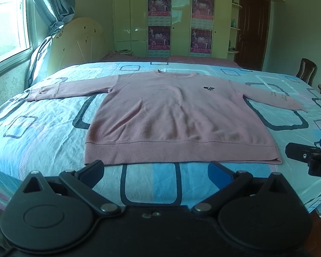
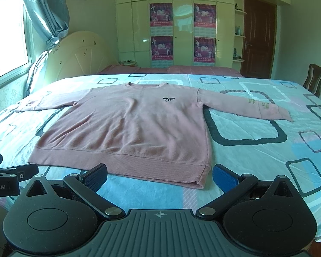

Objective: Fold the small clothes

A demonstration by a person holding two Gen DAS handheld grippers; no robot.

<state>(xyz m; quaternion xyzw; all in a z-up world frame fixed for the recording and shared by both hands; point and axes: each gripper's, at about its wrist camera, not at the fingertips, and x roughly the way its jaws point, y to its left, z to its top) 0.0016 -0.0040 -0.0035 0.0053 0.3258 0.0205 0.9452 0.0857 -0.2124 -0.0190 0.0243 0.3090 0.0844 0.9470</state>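
Bed covered by light blue sheet with dark rounded-square outlines and pink patches, lightly wrinkled. Pink sweater flat on sheet, front up, hem at near edge, collar toward far side, both sleeves spread out sideways. Small dark emblem on chest. Reddish bedding strip along far edge of bed.
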